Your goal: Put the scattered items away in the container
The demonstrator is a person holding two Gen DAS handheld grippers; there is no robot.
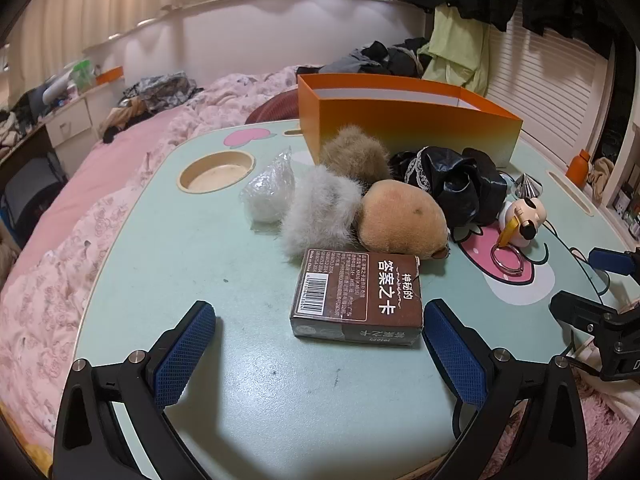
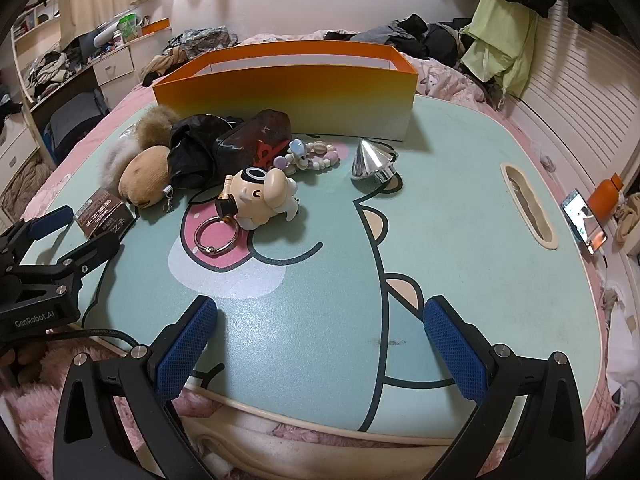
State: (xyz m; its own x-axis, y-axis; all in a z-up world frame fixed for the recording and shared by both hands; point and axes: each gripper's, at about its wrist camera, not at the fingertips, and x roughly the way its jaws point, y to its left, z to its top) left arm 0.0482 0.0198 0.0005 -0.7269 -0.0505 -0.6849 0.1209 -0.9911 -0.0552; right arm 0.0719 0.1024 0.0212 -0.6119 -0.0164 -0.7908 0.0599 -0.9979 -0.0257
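Judging progress: barely begun, nothing visibly stowed, though the inside of the orange open-topped cardboard box [image 1: 408,120] at the table's [image 1: 200,280] far edge is mostly hidden. Left to right in front of it: clear crumpled plastic packet [image 1: 267,196], grey fluffy pom-pom [image 1: 320,216], brown card box with white lettering [image 1: 358,298], tan plush toy [image 1: 400,220], black glossy bag [image 1: 460,188], cream cartoon figurine keyring [image 2: 260,196], pastel bead bracelet [image 2: 316,156], silver cone [image 2: 372,164]. Left gripper [image 1: 319,354] jaws wide, card box just ahead between them; right gripper [image 2: 320,354] jaws wide, empty

The container [image 2: 288,92] was orange fading to pale yellow; the bench [image 2: 460,240] mint green with a pink-cheeked cartoon print; the card box [image 1: 356,300] brown.
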